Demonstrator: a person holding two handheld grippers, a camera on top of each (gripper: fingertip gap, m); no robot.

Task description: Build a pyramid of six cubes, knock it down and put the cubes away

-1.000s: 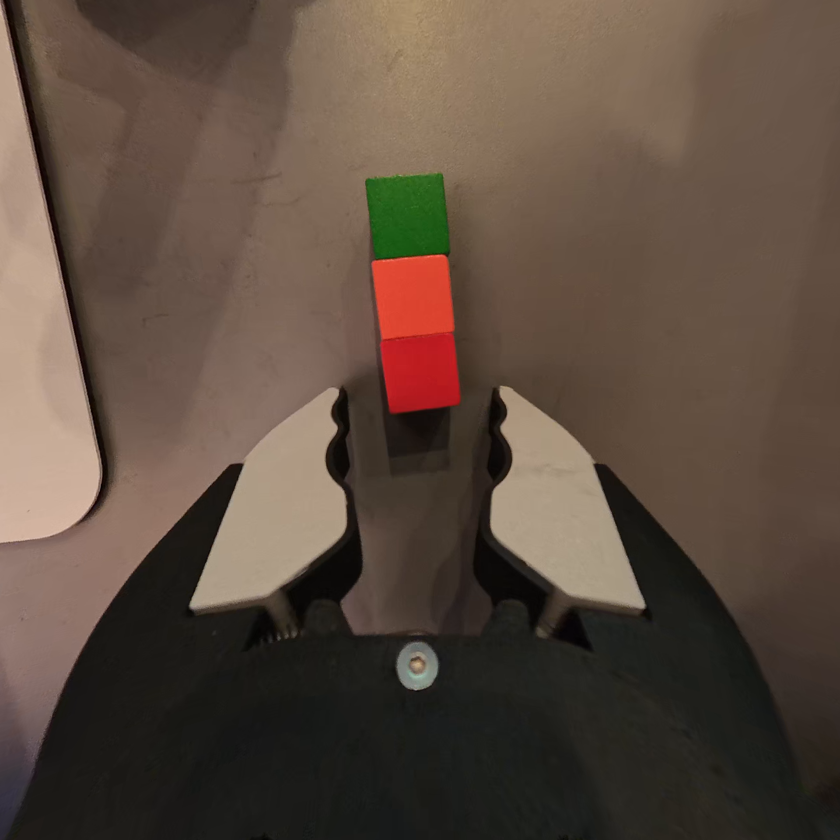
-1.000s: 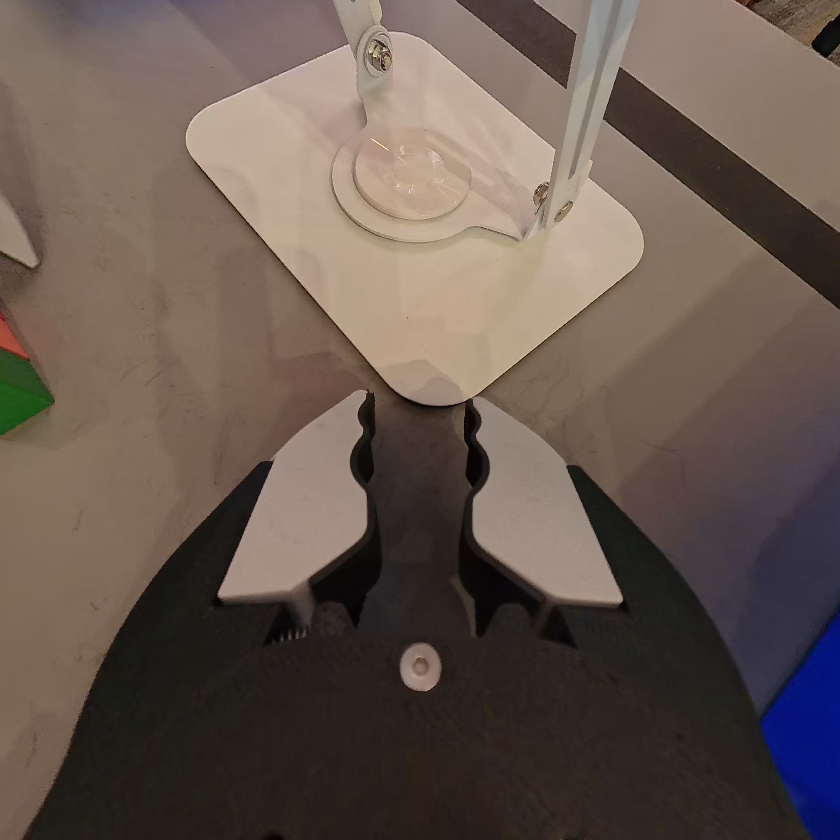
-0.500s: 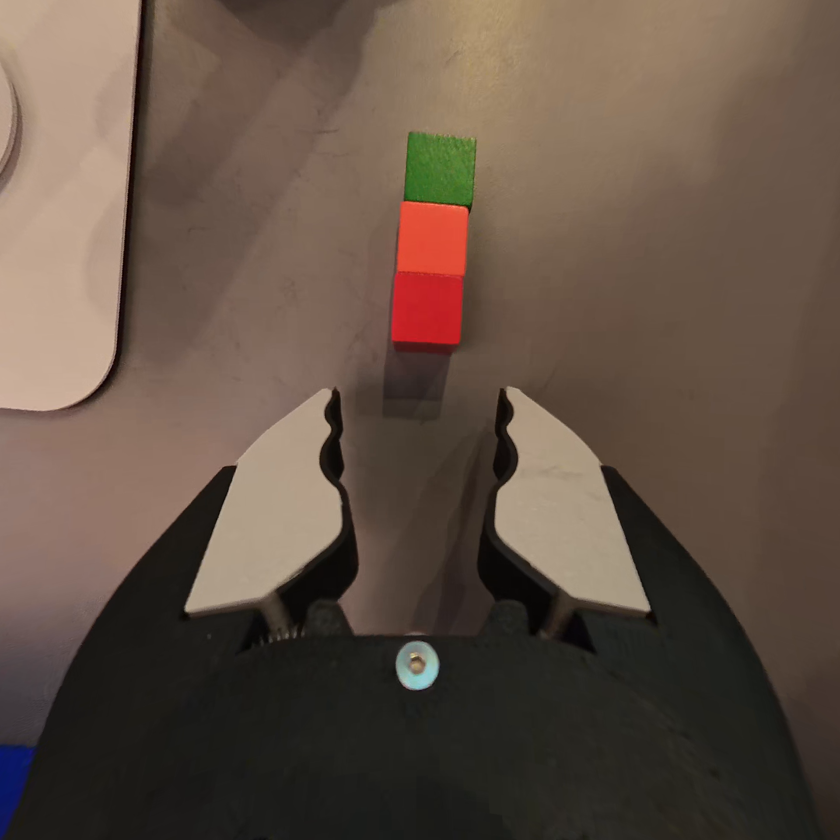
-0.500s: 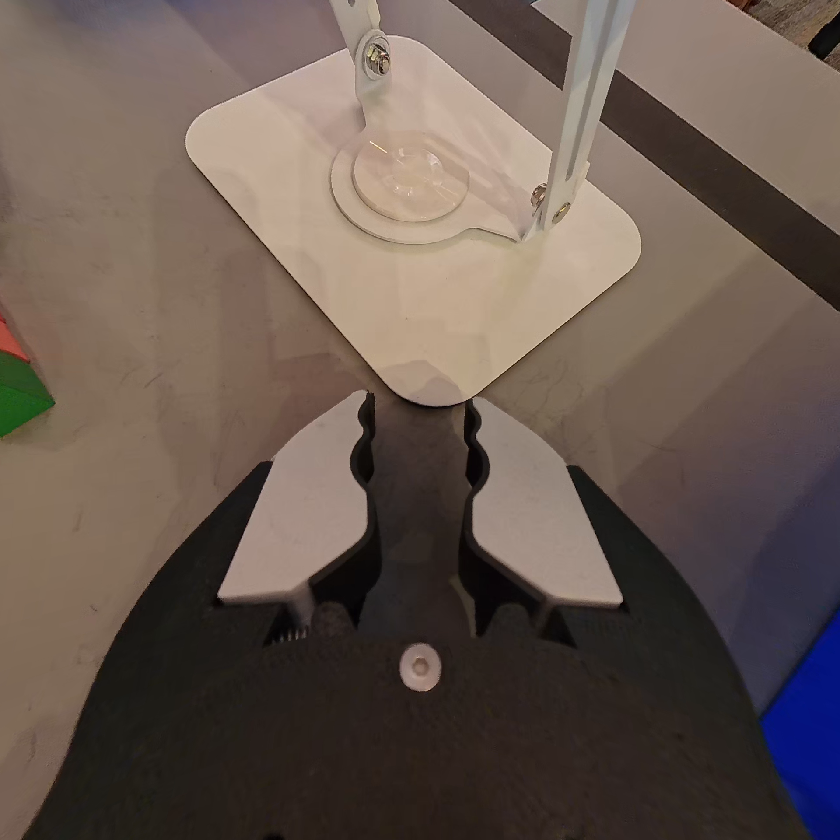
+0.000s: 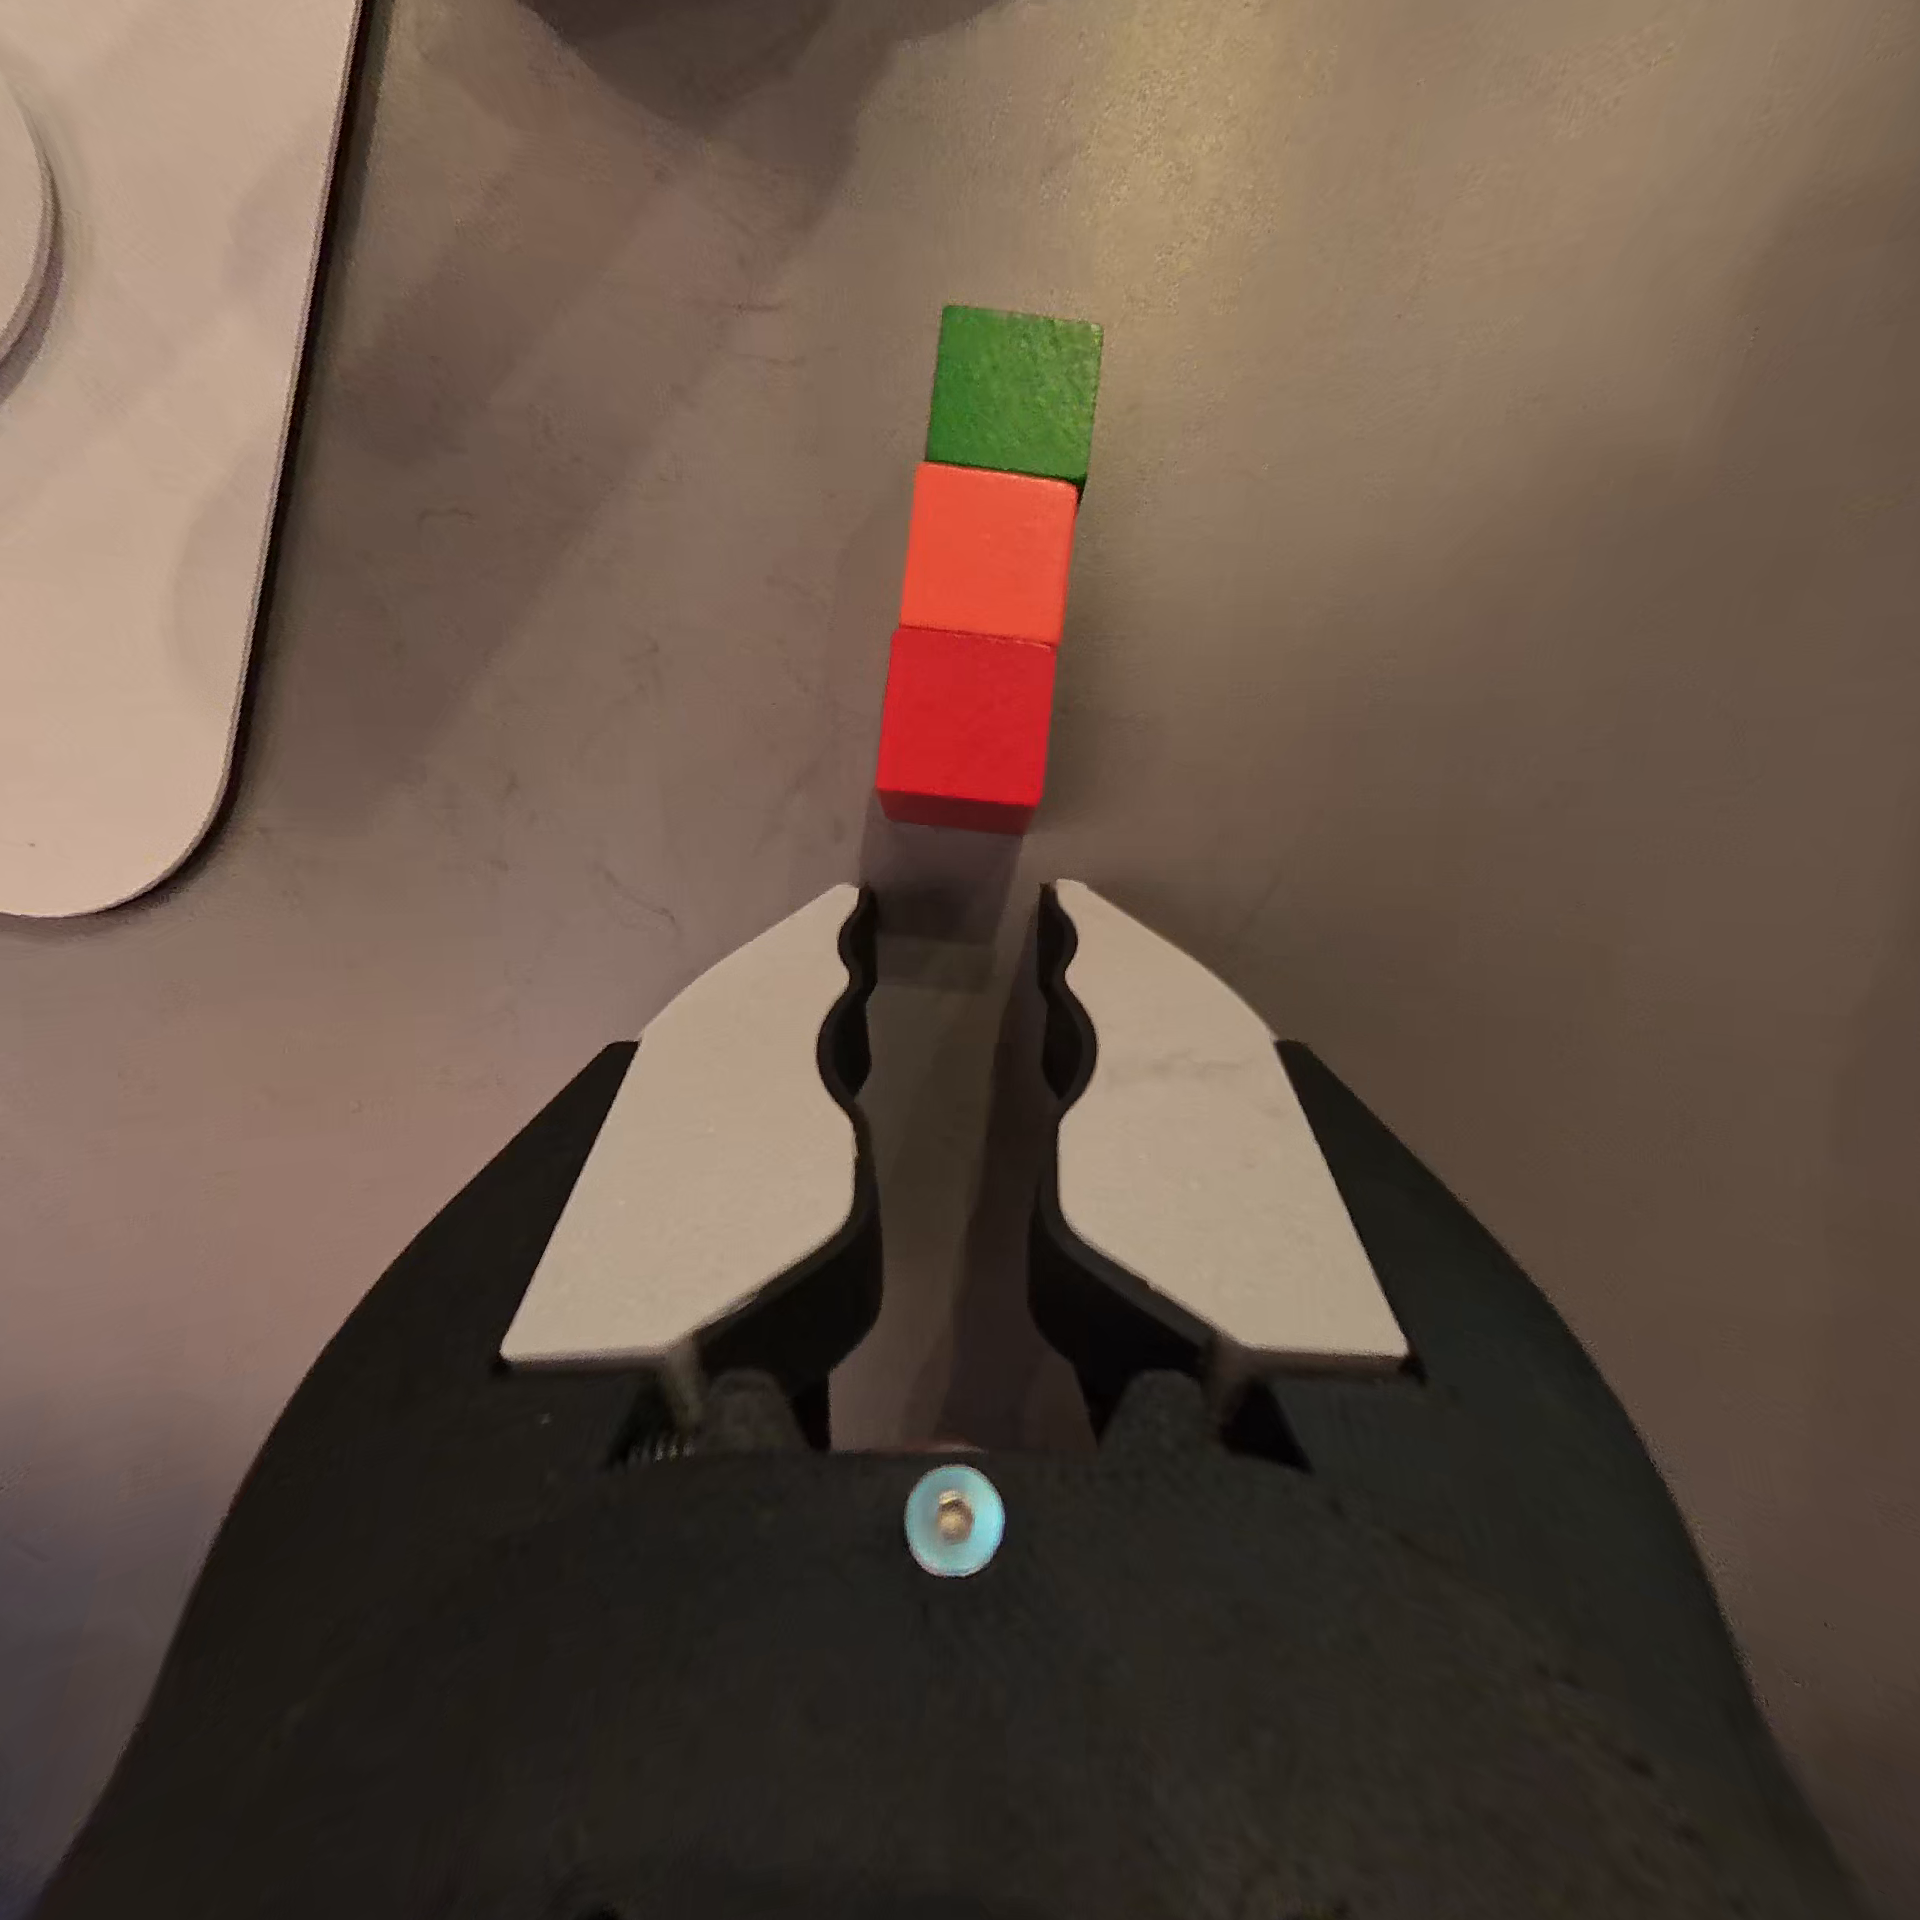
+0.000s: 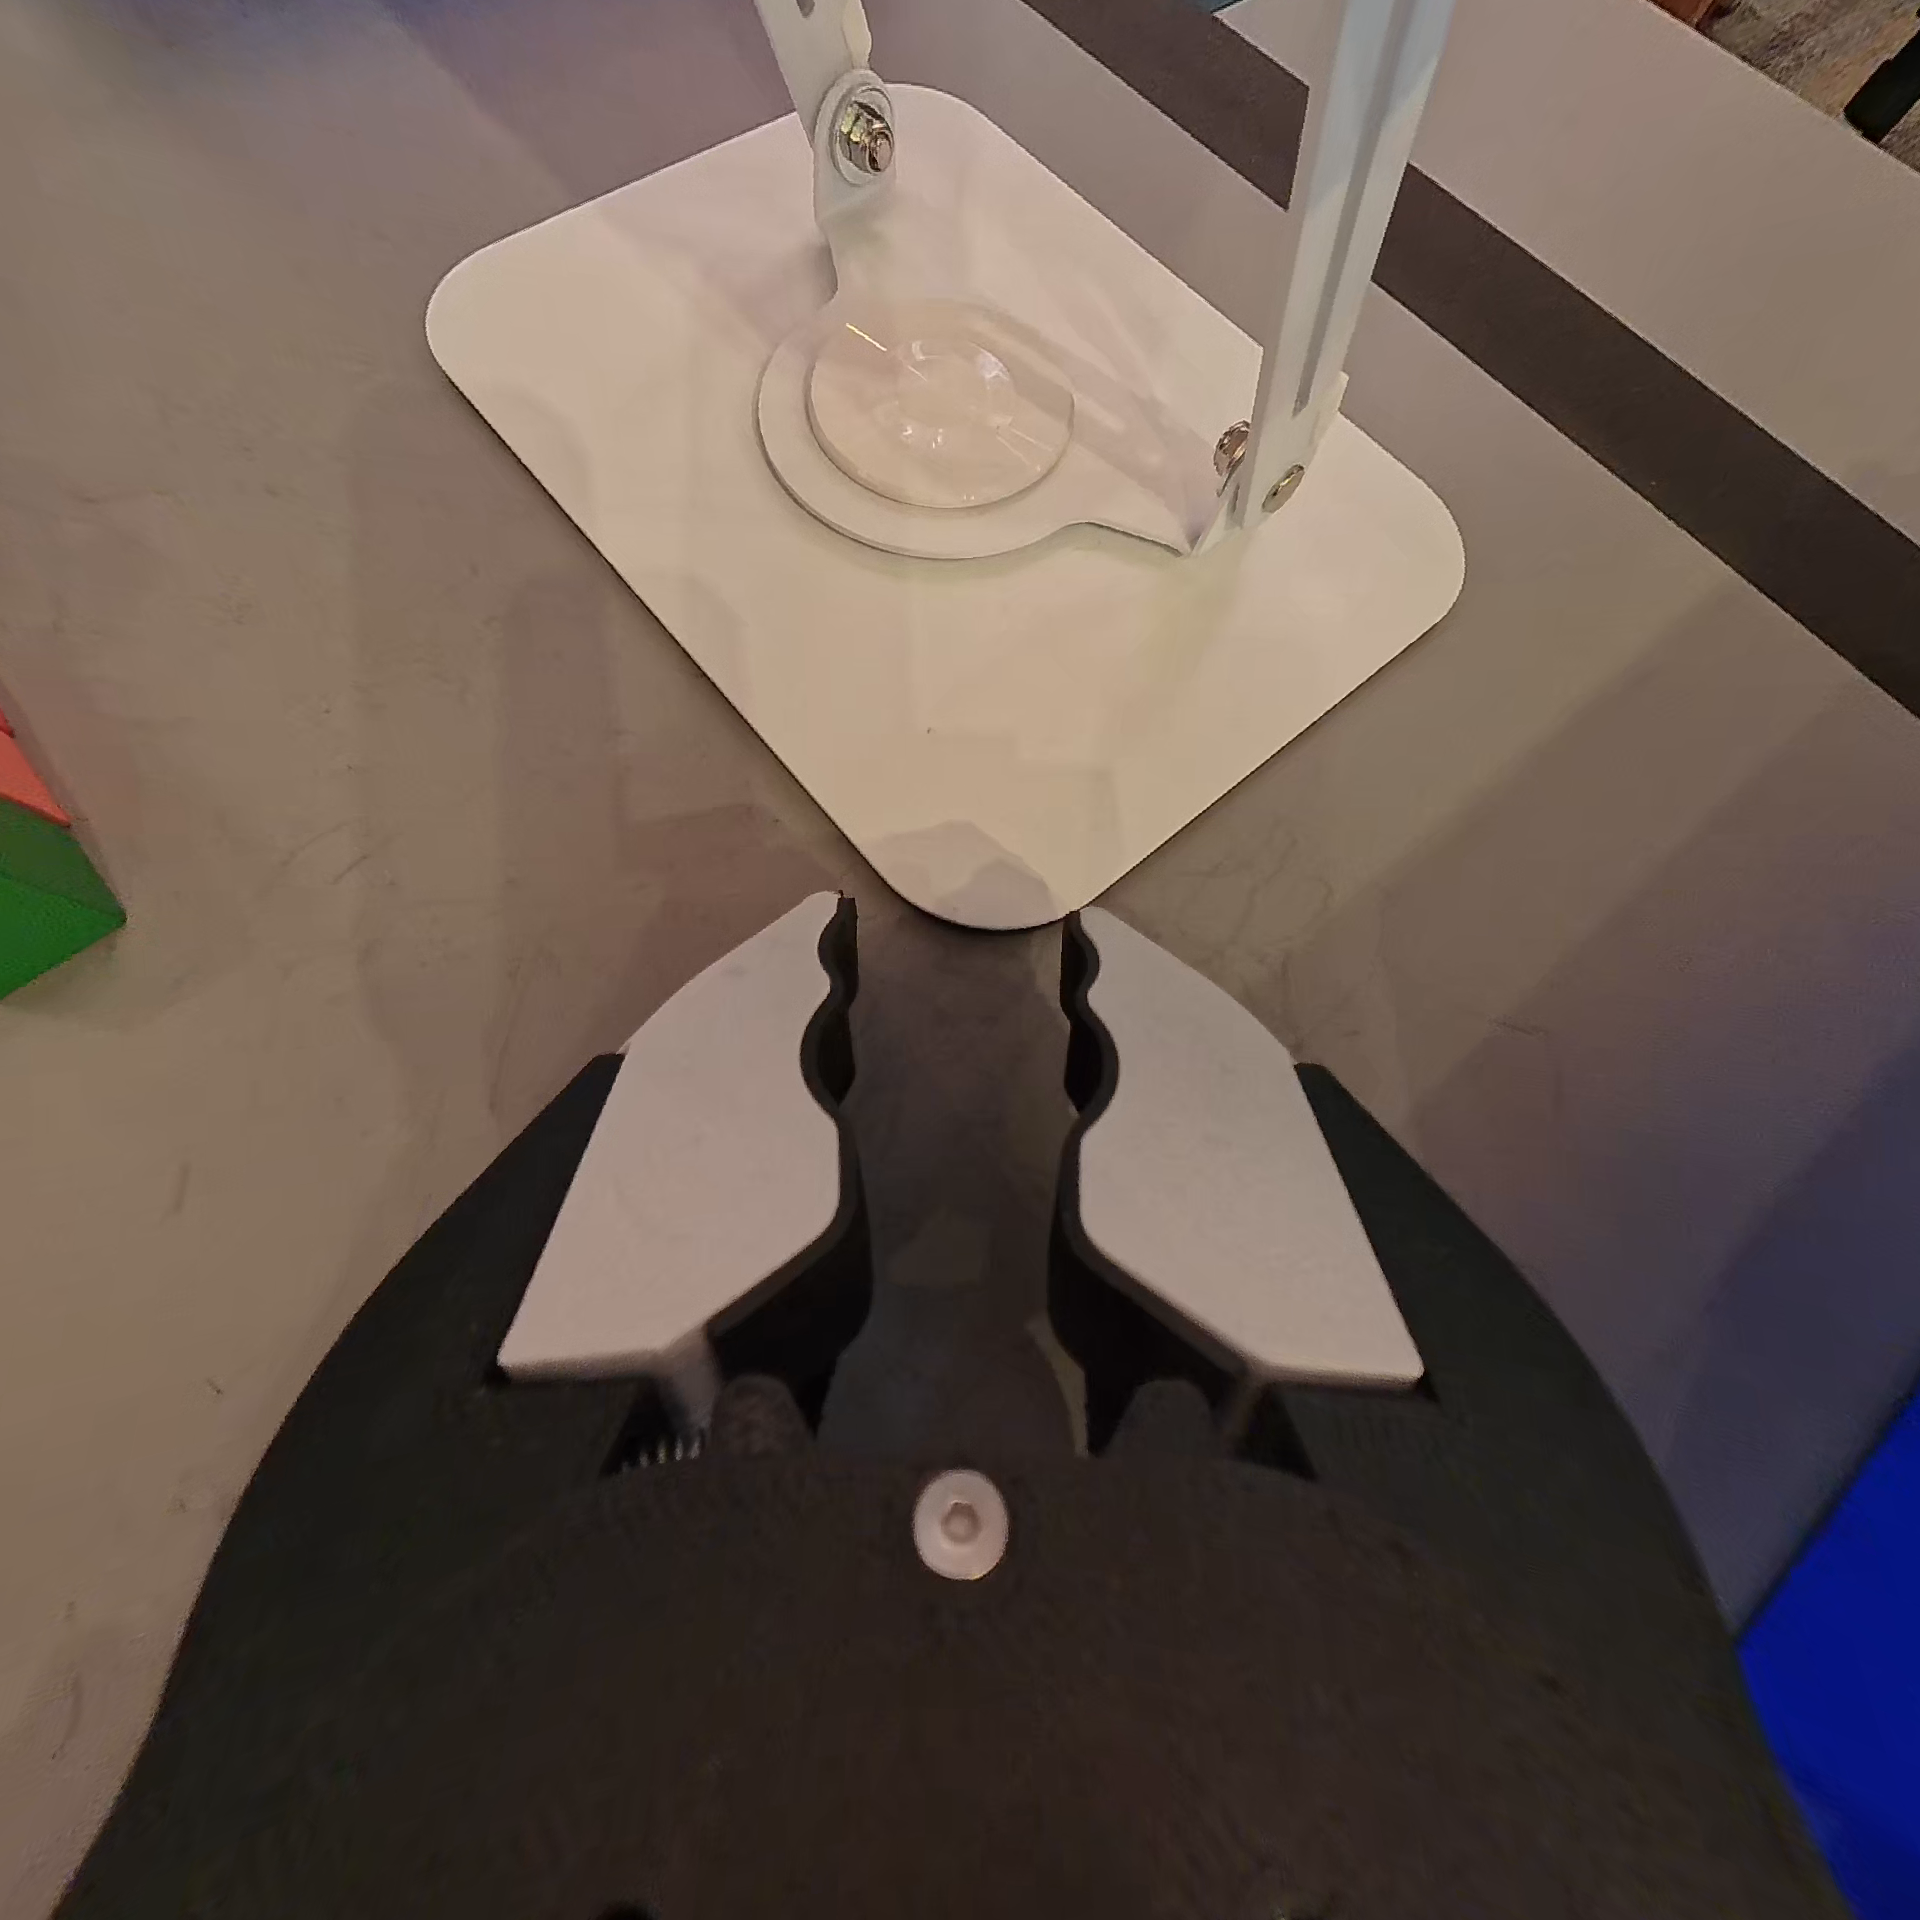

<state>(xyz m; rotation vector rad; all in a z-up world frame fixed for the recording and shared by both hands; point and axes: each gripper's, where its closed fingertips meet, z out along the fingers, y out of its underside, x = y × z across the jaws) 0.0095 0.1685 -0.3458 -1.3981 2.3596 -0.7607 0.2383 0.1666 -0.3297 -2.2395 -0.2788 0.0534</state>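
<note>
Three cubes sit in a tight row on the tabletop [image 5: 1455,520], touching face to face: red cube [image 5: 966,717] nearest the camera, orange cube [image 5: 992,551] in the middle, green cube [image 5: 1018,395] at the far end. My guess is that's the bottom row of the pyramid, packed flush so the next layer has something flat to straddle.

The left claw [image 5: 951,914] sits just below the red cube in the frame, lined up with the row. Its jaws are partly apart with only bare tabletop between them, nothing gripped, and the gap looks about as wide as a cube. No cube is touching it.

The right claw [image 6: 956,935] is parked off to the side, also partly apart and holding nothing, pointed at the near corner of a white stand base [image 6: 935,675]. In that view the green and orange cubes only peek in at the left edge, so it's well out of the way, probably so it won't bump the row.

The other three cubes aren't visible in either view. A blue thing [image 6: 1849,1662] shows at lower right; can't tell what it is.
</note>
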